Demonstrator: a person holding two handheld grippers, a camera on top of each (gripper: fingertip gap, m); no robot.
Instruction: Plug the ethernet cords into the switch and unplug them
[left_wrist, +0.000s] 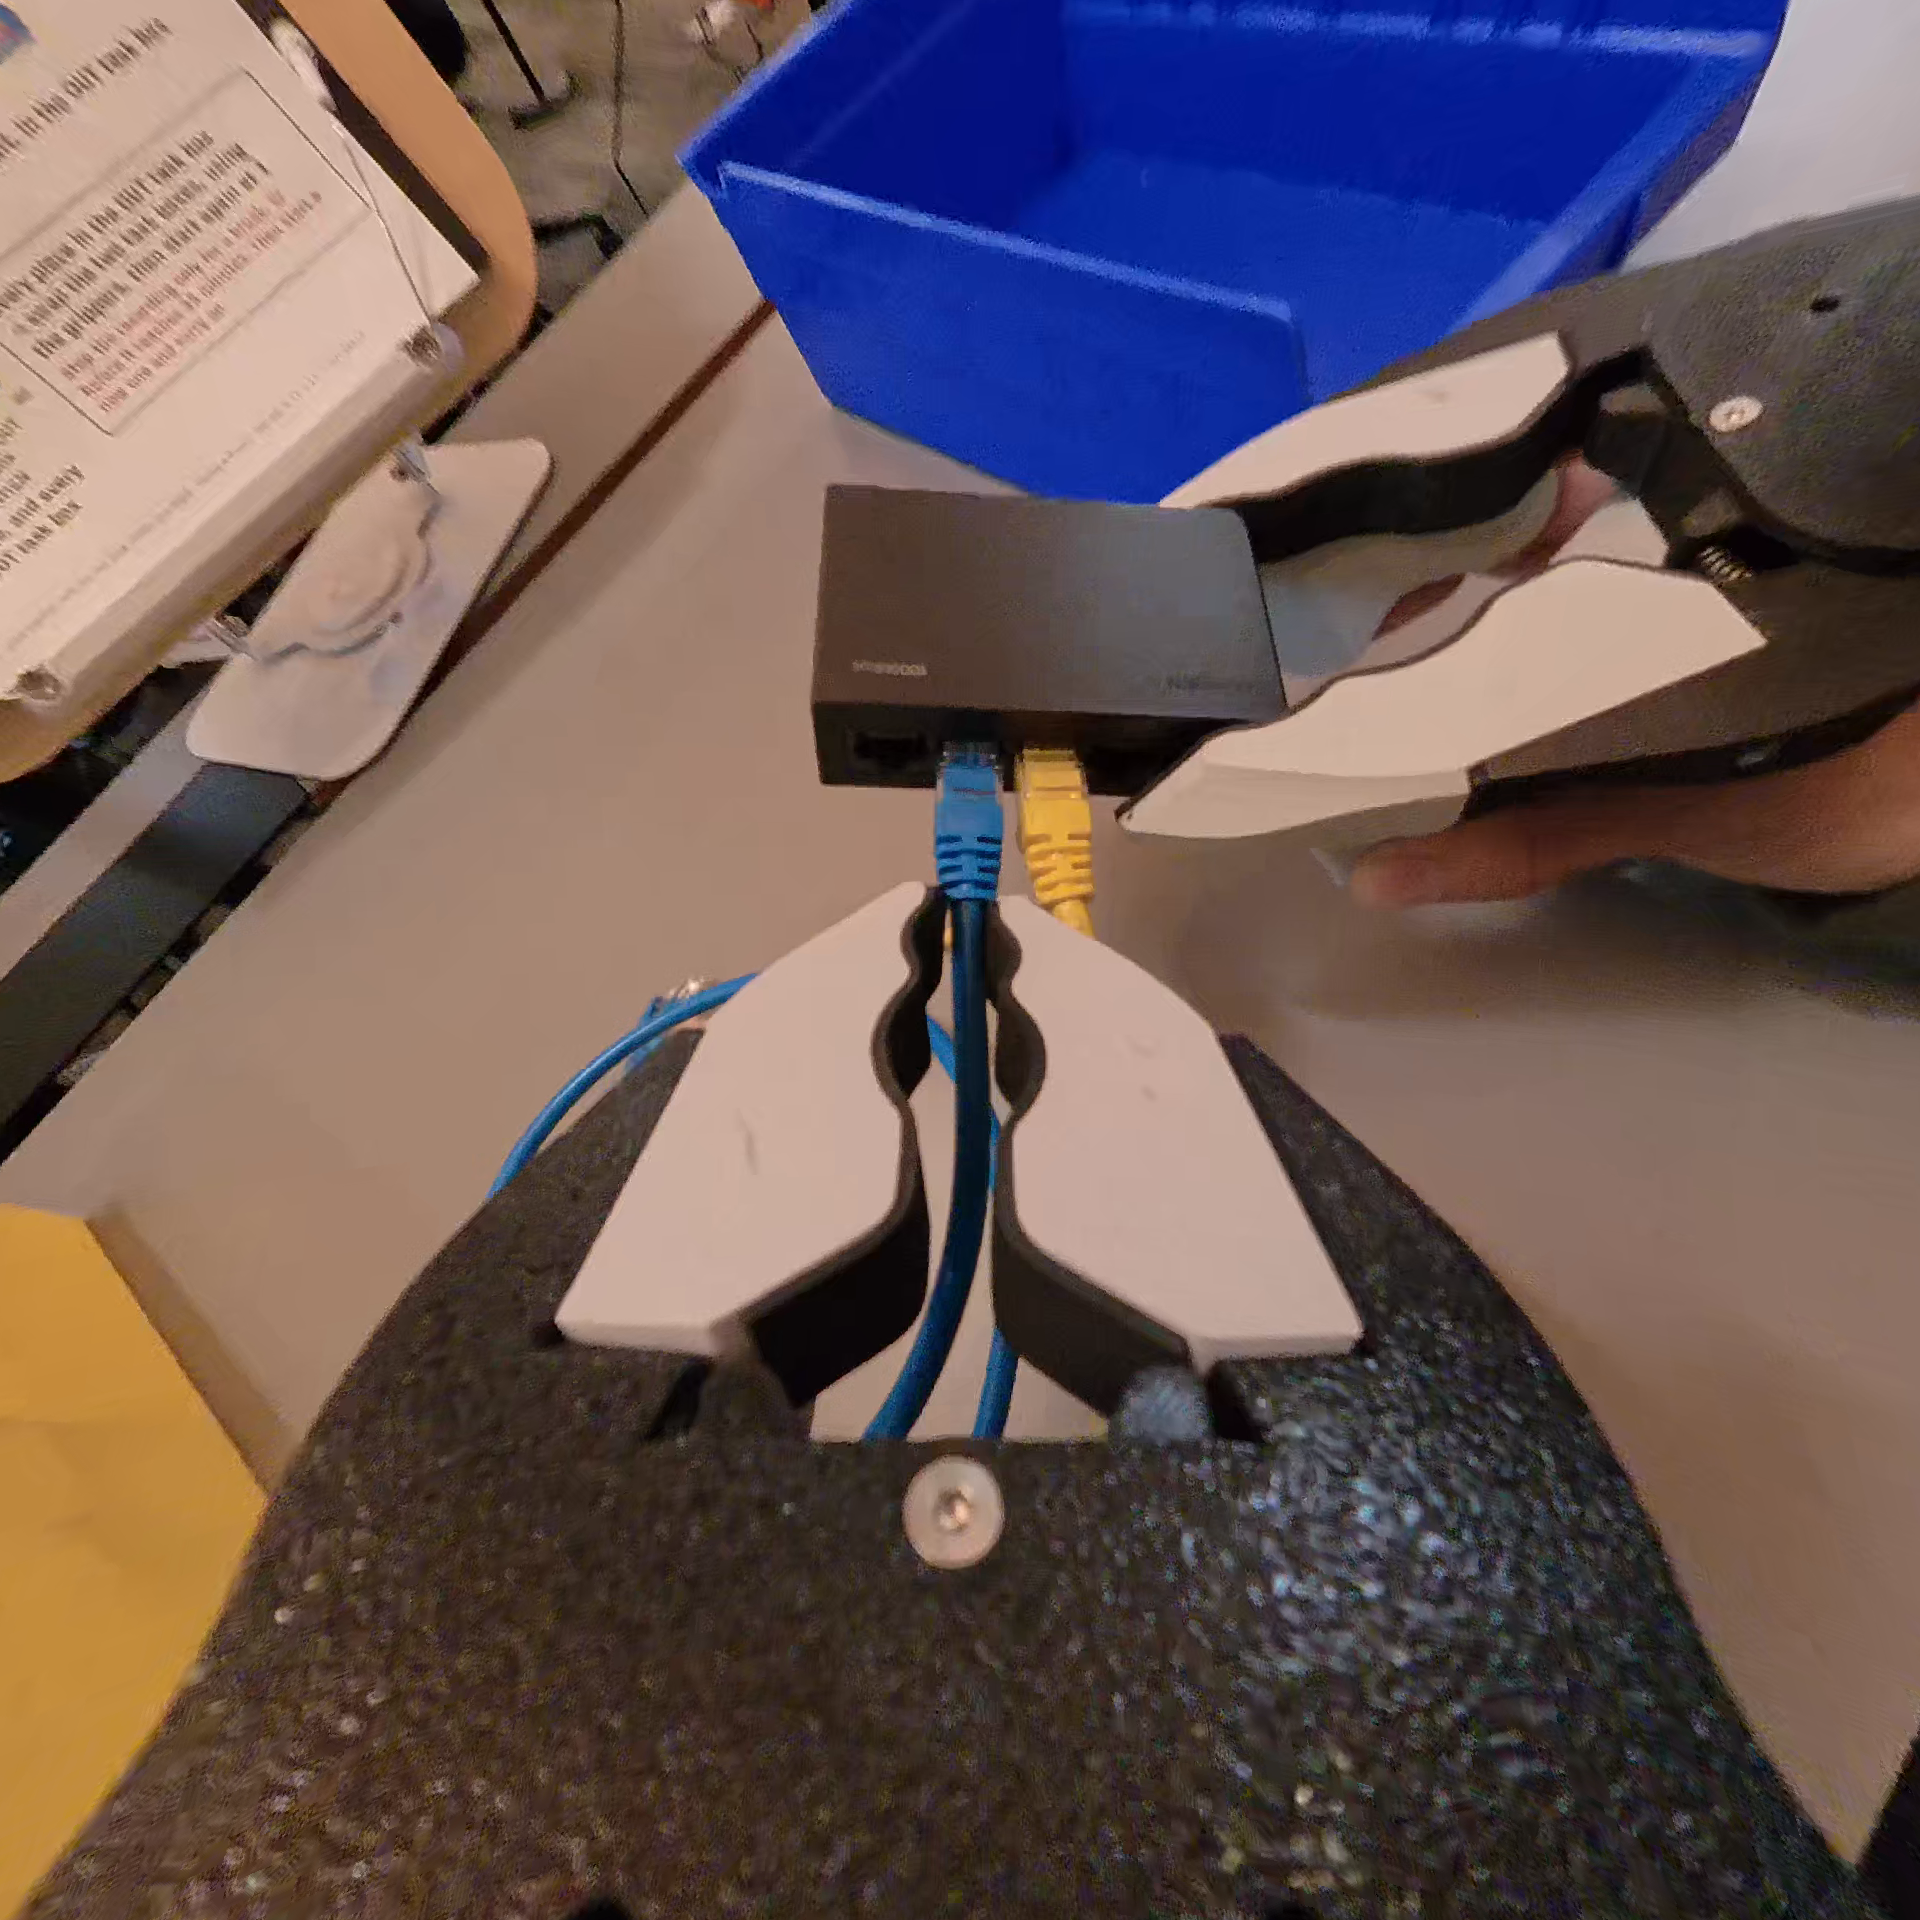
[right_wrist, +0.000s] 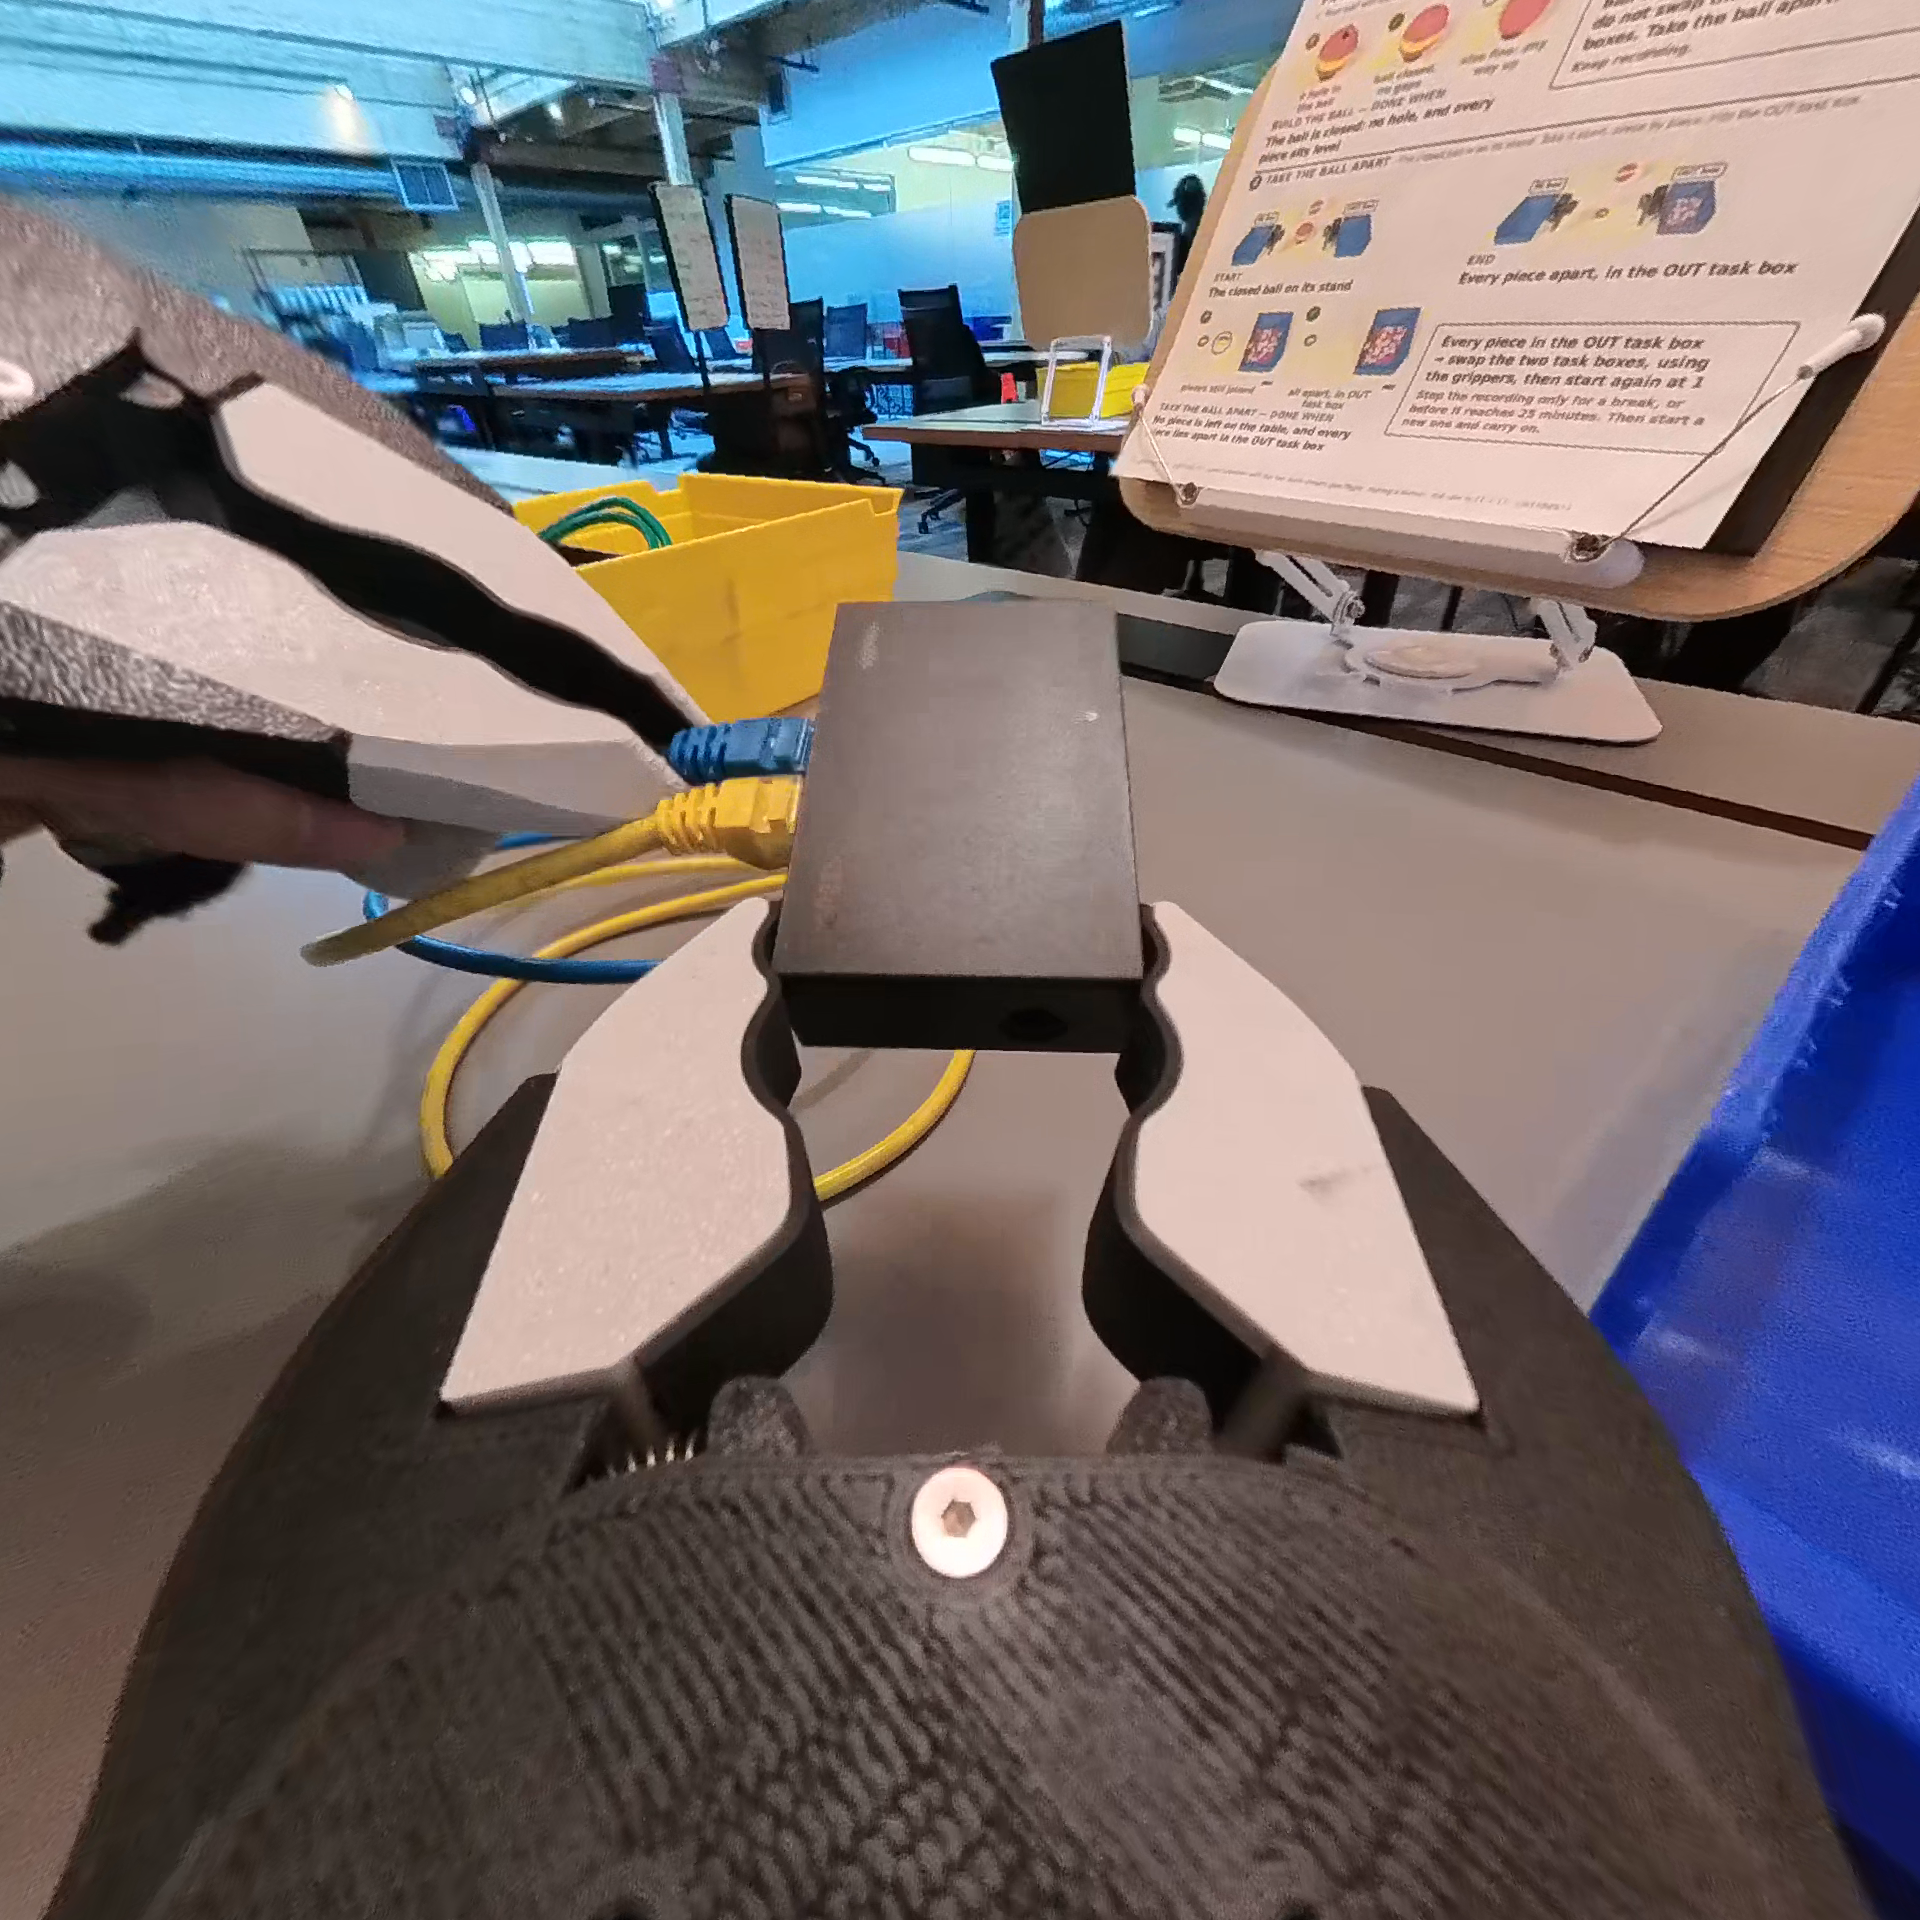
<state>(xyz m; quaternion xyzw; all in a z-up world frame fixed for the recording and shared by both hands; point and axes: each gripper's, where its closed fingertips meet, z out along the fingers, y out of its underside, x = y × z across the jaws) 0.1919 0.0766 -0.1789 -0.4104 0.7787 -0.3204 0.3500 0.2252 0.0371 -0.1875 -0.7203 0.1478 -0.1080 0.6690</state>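
A black switch (left_wrist: 1039, 613) lies on the grey table. A blue ethernet cord (left_wrist: 968, 821) and a yellow ethernet cord (left_wrist: 1055, 821) are plugged into its front ports, side by side. My left gripper (left_wrist: 966, 914) is shut on the blue cord just behind its plug. My right gripper (right_wrist: 961, 935) is shut on the short end of the switch (right_wrist: 966, 790). It shows from the right in the left wrist view (left_wrist: 1205, 655). The yellow cord (right_wrist: 582, 997) loops on the table. The left gripper shows in the right wrist view (right_wrist: 665, 743).
A blue bin (left_wrist: 1195, 239) stands just behind the switch. A yellow bin (right_wrist: 748, 582) with cords inside sits past the switch in the right wrist view. A paper instruction sheet on a stand (right_wrist: 1507, 312) is at the table's far edge. A yellow bin corner (left_wrist: 94, 1507) is near left.
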